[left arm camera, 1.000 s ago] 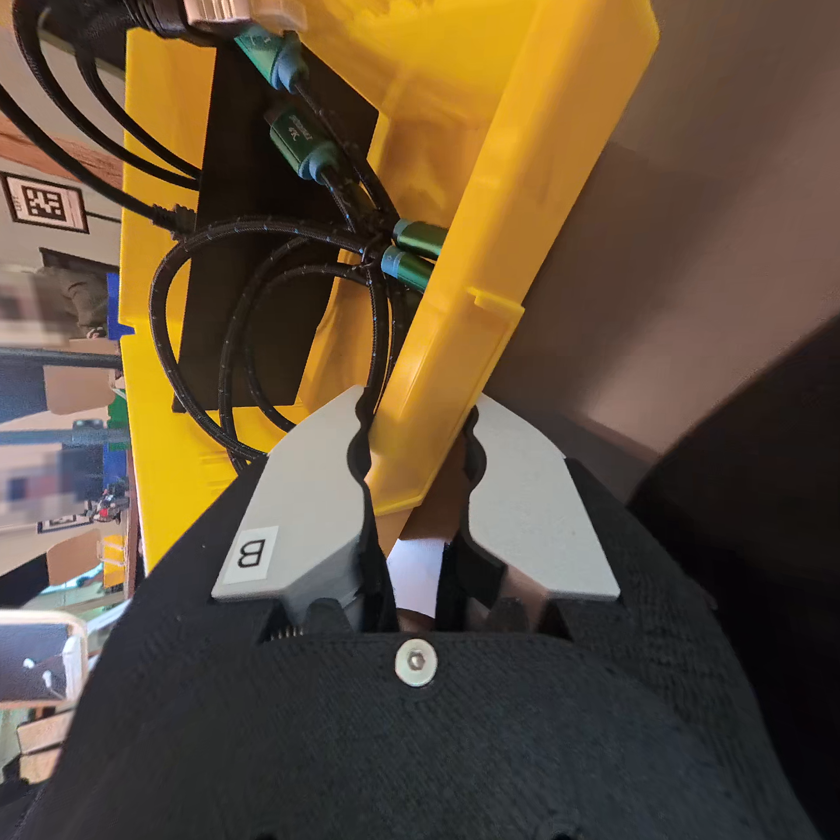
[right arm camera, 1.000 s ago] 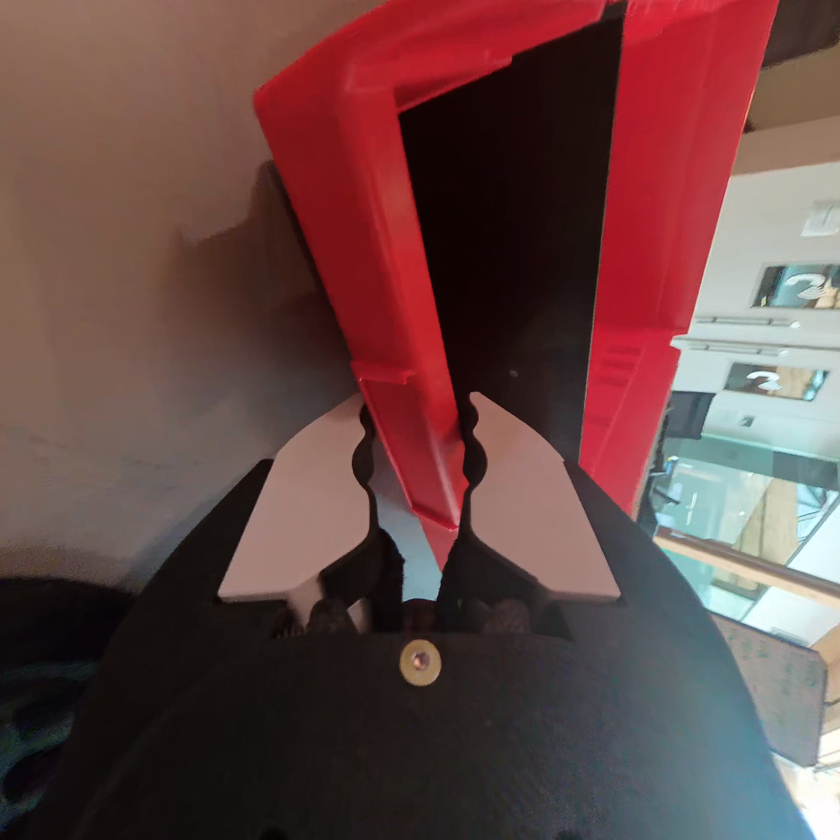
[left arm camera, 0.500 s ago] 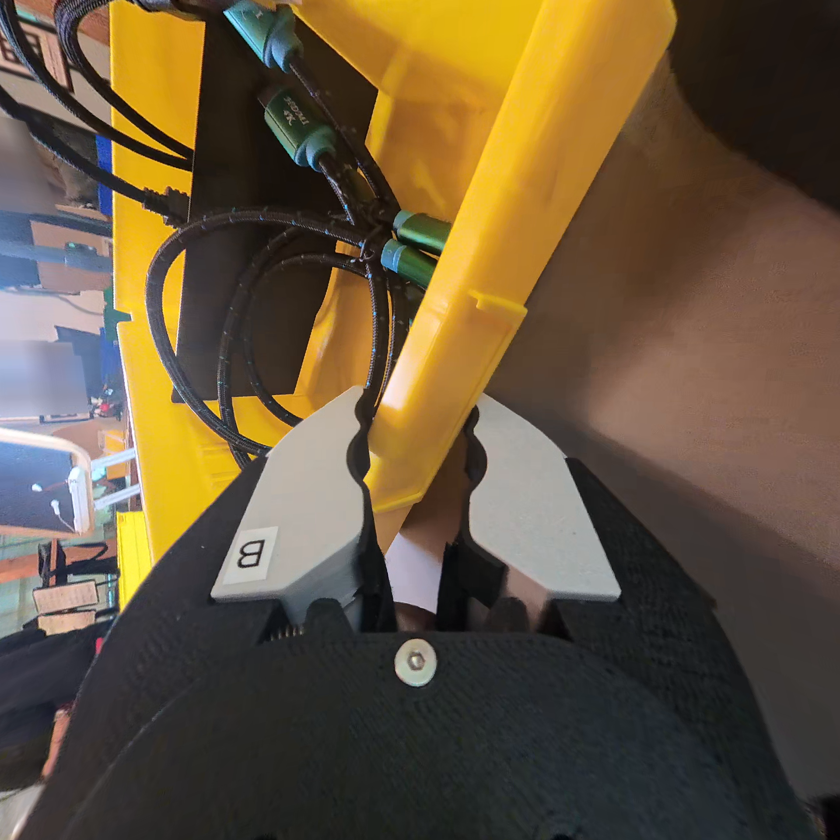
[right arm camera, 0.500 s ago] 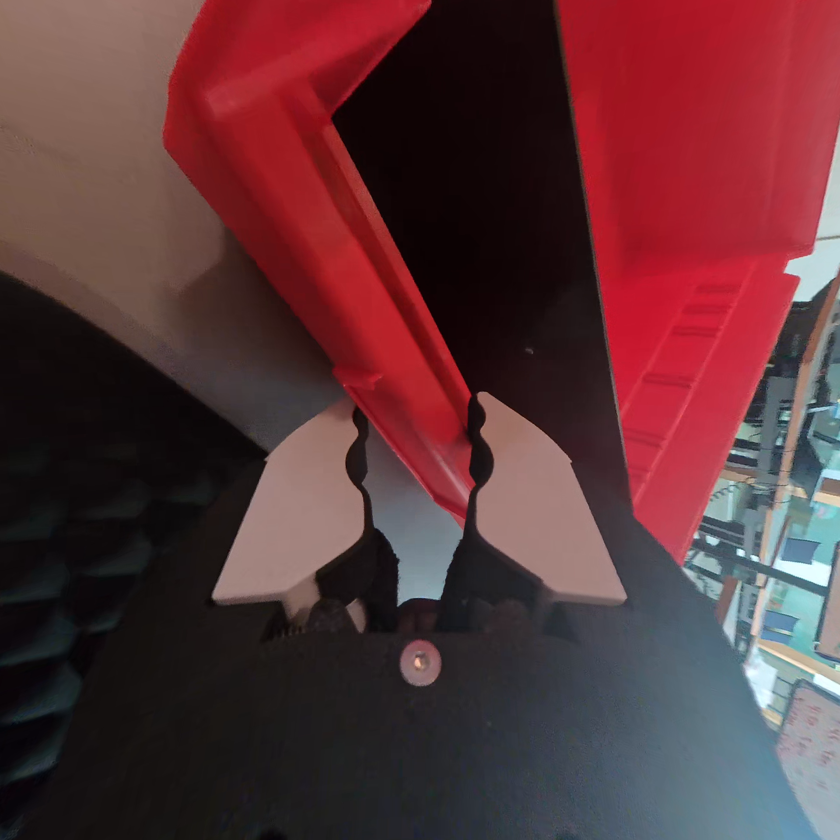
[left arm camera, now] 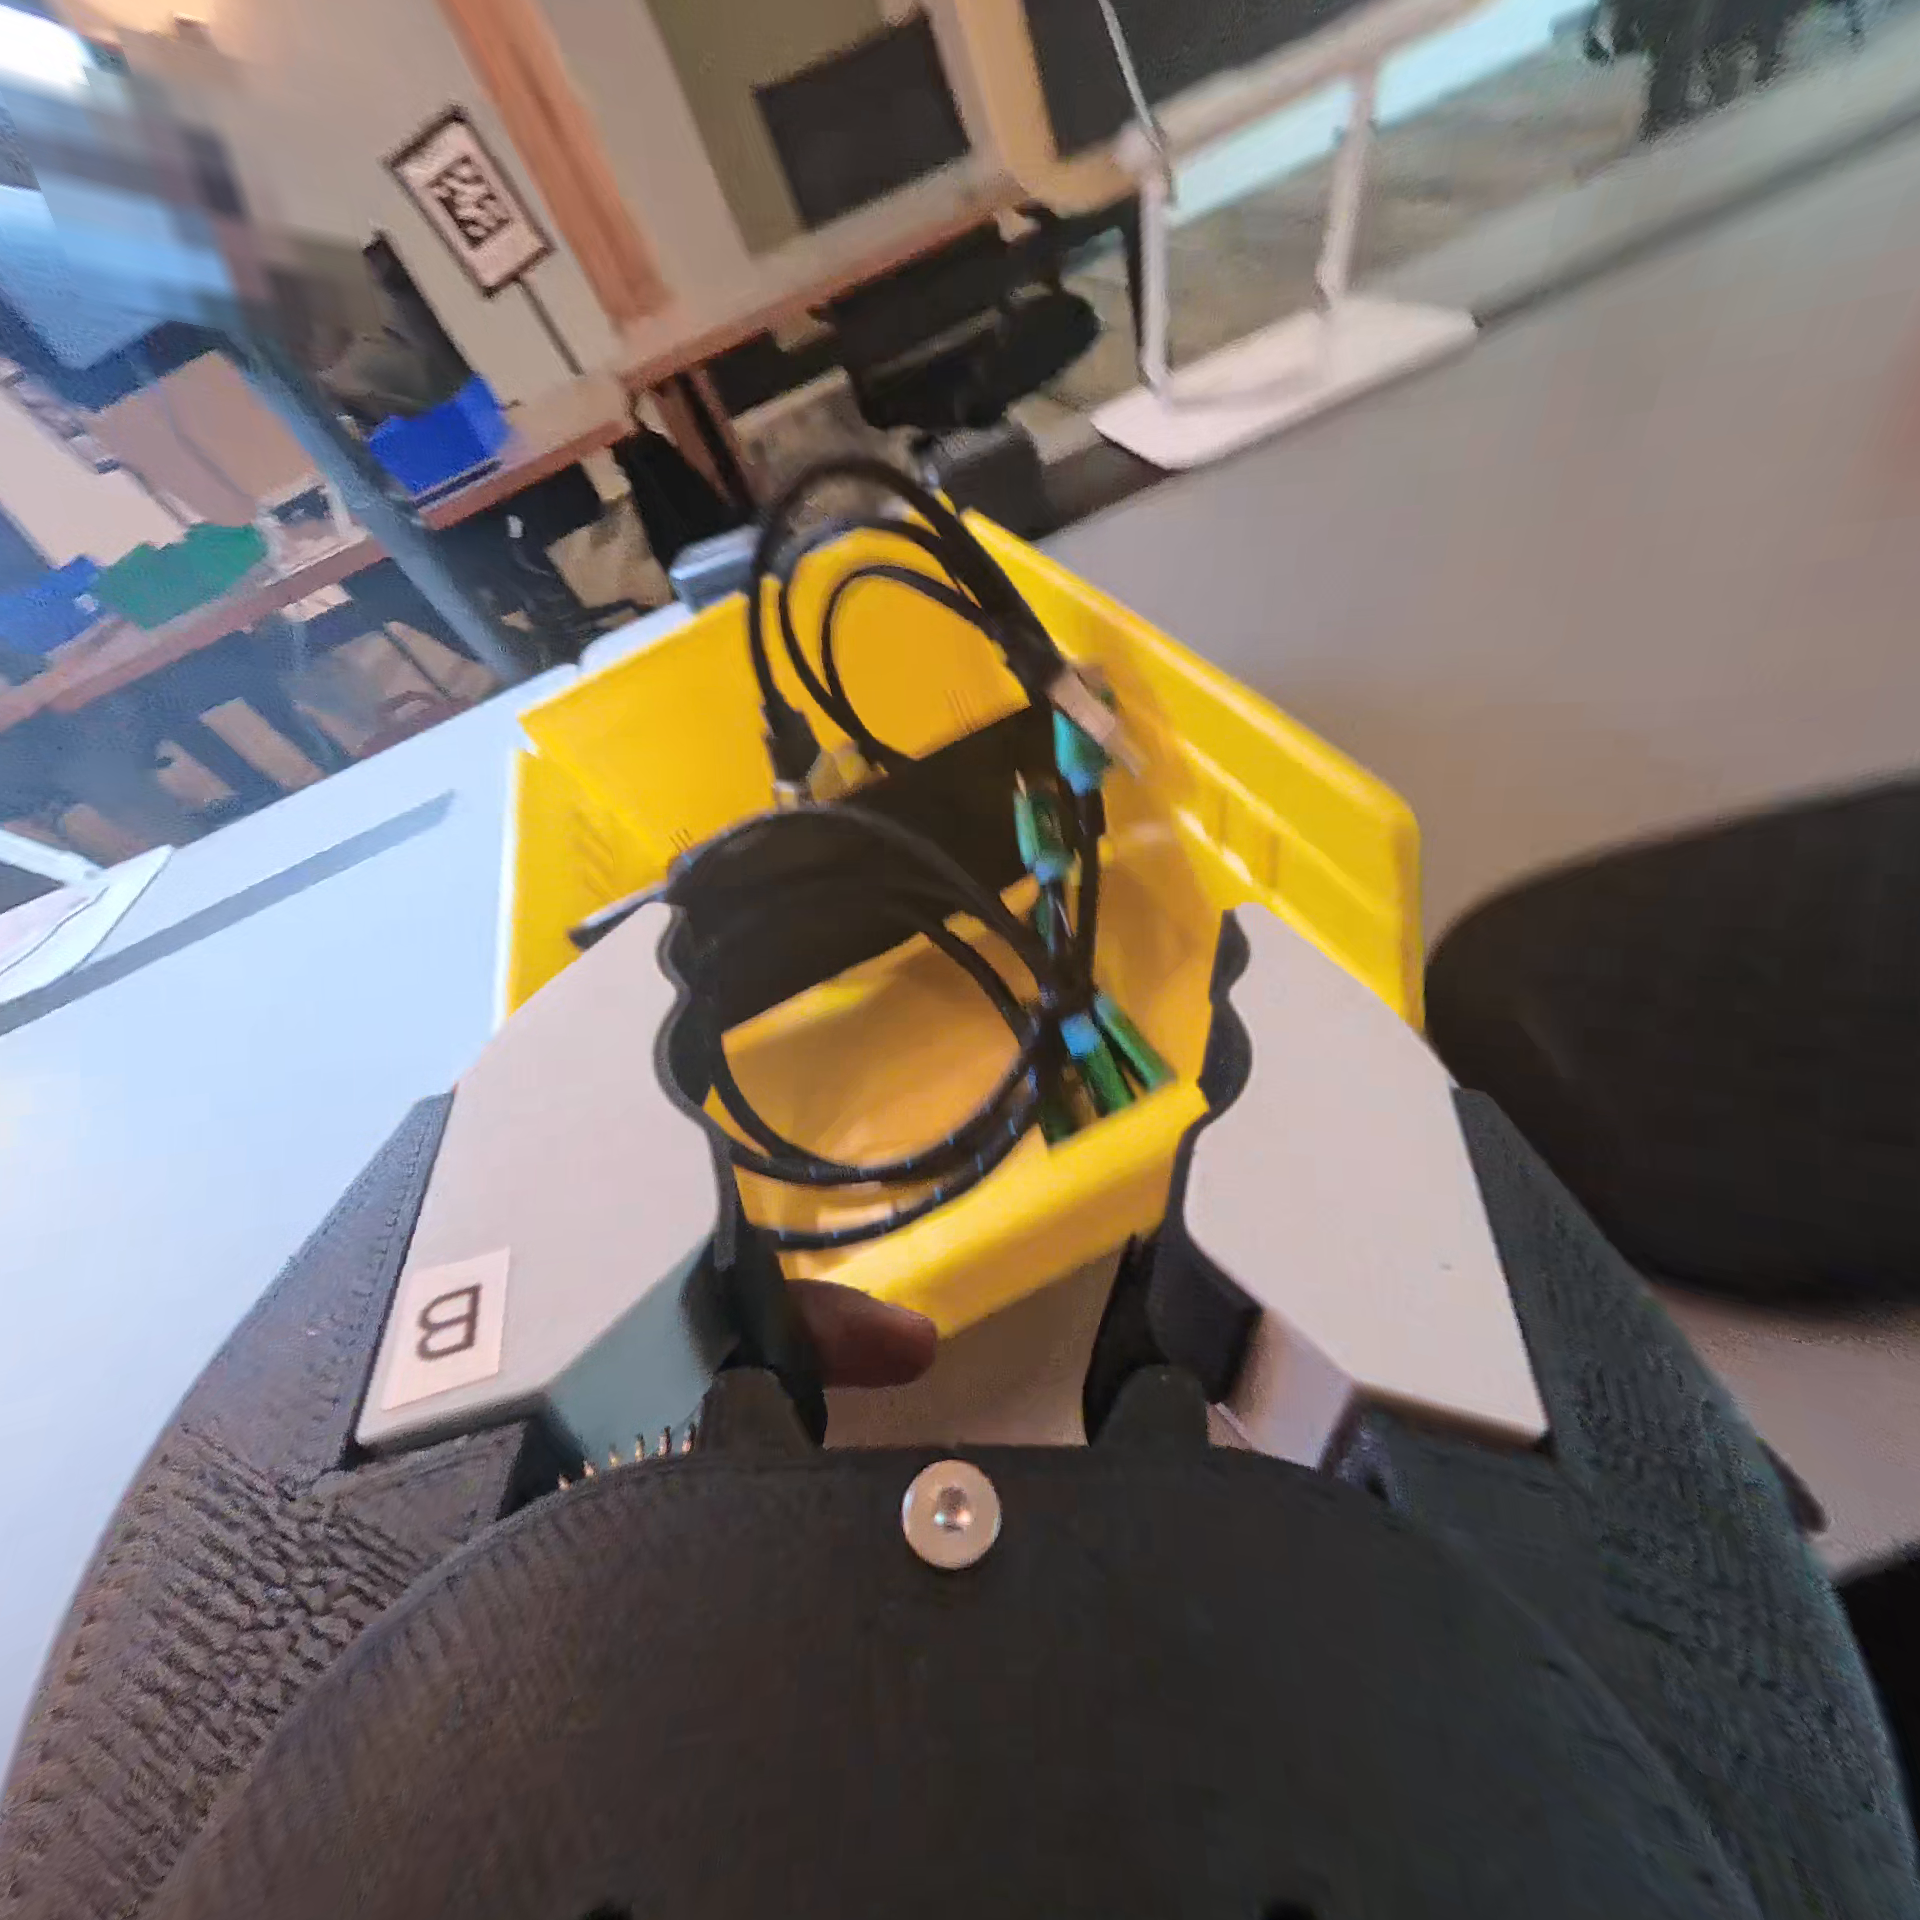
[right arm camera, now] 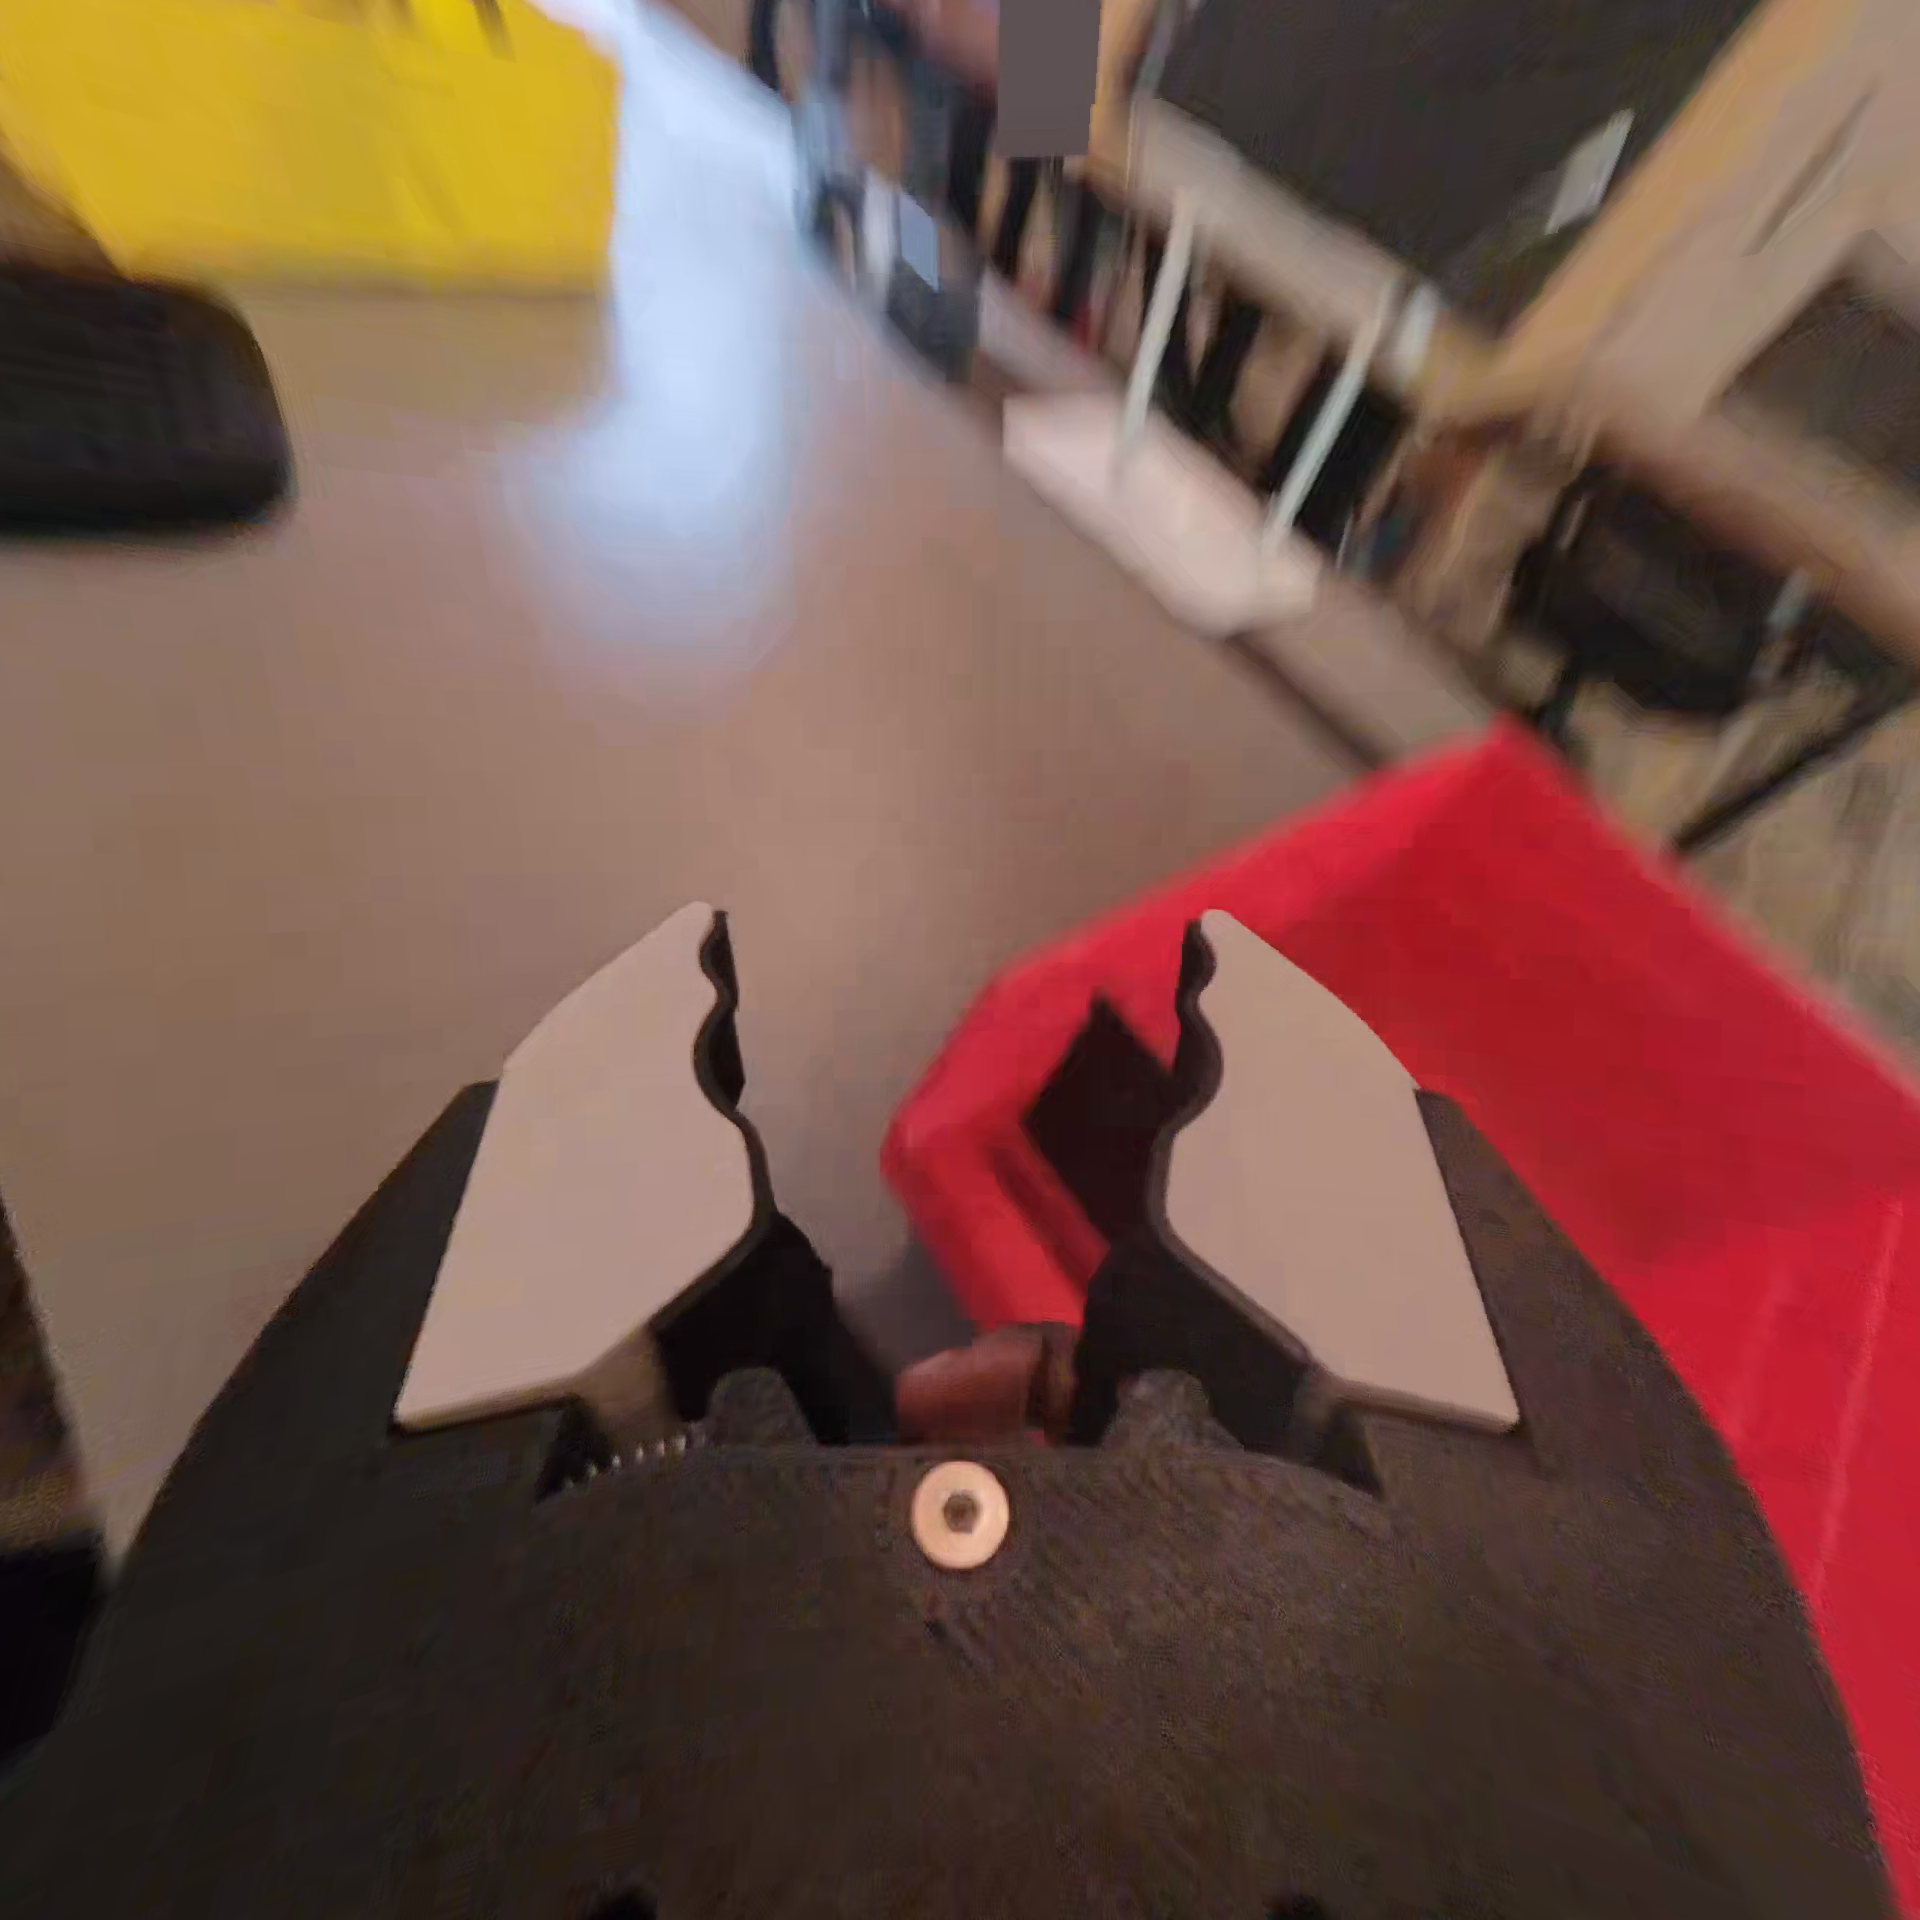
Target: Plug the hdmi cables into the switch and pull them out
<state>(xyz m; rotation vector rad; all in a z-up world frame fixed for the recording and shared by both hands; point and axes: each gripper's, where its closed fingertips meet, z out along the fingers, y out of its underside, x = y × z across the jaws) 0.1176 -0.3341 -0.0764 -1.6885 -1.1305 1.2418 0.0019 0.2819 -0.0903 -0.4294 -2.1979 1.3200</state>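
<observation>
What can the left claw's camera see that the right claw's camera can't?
Only the left view shows the black cables with green plugs lying inside the yellow bin, with the open left claw in front.

Only the right view shows the red bin, next to the open right claw.

Both views show the yellow bin, very blurry in the right one, the grey table and a white lamp stand.

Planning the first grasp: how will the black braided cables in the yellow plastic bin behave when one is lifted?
The black braided cables look floppy: they hang in loose loops inside the yellow plastic bin. The loops overlap, so lifting one probably drags its neighbours. The green connector ends look rigid, likely the firmer grip.
</observation>
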